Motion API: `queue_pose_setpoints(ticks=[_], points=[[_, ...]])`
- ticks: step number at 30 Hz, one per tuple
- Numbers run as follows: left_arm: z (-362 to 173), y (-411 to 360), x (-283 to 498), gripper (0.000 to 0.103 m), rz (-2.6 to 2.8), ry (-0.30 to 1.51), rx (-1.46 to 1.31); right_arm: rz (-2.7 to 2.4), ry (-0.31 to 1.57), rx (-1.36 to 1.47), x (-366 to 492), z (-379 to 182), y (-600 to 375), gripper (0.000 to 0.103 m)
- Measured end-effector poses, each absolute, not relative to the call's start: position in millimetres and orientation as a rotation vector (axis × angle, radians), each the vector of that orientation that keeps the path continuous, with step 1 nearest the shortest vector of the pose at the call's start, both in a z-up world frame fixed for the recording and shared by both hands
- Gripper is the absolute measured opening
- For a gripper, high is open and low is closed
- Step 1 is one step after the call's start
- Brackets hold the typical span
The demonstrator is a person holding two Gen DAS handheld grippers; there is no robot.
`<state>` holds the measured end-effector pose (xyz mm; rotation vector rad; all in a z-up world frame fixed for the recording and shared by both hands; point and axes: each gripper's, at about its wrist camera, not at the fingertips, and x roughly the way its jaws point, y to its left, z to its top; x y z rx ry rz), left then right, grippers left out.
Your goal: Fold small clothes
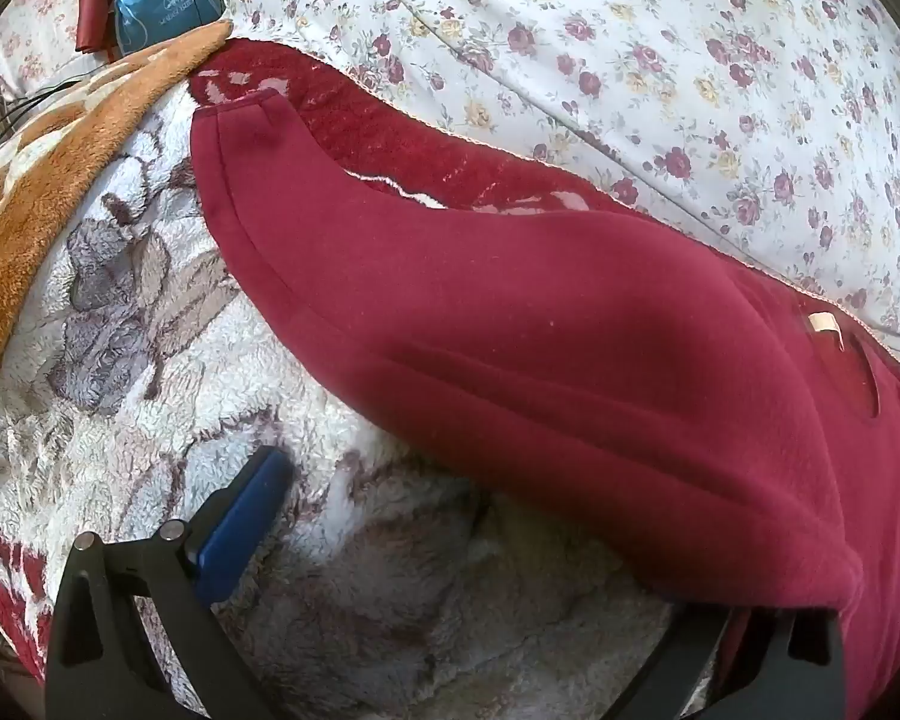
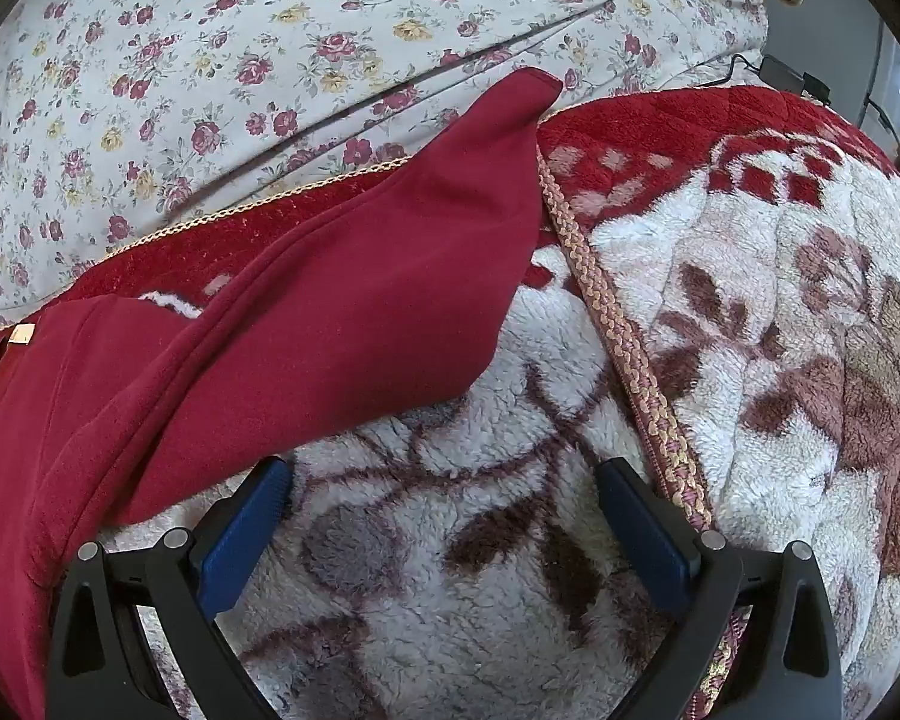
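2 grippers are over the bed, and 1 dark red garment [image 1: 510, 330] lies across the fleece blanket [image 1: 150, 360]. In my left wrist view the garment runs from a hemmed end at 11 o'clock down to 4 o'clock, where it drapes over the right side of my left gripper [image 1: 450, 570]. Only the blue left finger [image 1: 240, 528] shows, at 7 o'clock, resting just above the fleece; the other finger is hidden under the cloth, so I cannot tell how wide this gripper stands or whether it has hold of anything.

My right gripper [image 2: 444, 522] is spread wide, both blue fingers [image 2: 642, 534] apart over the fleece and holding nothing. There the garment [image 2: 330, 312] reaches from 8 o'clock up to a point at 1 o'clock, its lower edge touching the left finger. A braided trim [image 2: 618, 336] runs from 12 o'clock down to 5 o'clock. Flowered bedding [image 2: 210, 60] fills 10 to 12 o'clock. An orange blanket [image 1: 60, 192] and a blue bag [image 1: 162, 6] sit at 10 and 11 o'clock in the left view.
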<state>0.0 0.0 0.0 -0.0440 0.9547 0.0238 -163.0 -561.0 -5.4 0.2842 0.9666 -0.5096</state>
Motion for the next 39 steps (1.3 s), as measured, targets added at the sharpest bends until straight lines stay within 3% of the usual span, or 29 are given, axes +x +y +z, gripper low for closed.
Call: queue_pose_setpoints(ticks=[25,31,39], points=[[12.3,6.8,-14.9,0.103,0.021,1.043,-0.068,-0.509,0.966,0.284,-163.2,-5.5,-561.1,0.103],[43.2,19.4,-48.0,0.103,-0.007,0.932,-0.187,-0.495,0.986,0.298,-164.7,-1.1,-557.3,0.103],[85.2,-7.2,-79.6,0.103,-0.080,0.819,-0.056,-0.210,1.026,0.337,-212.6,37.2,-486.0,0.103]])
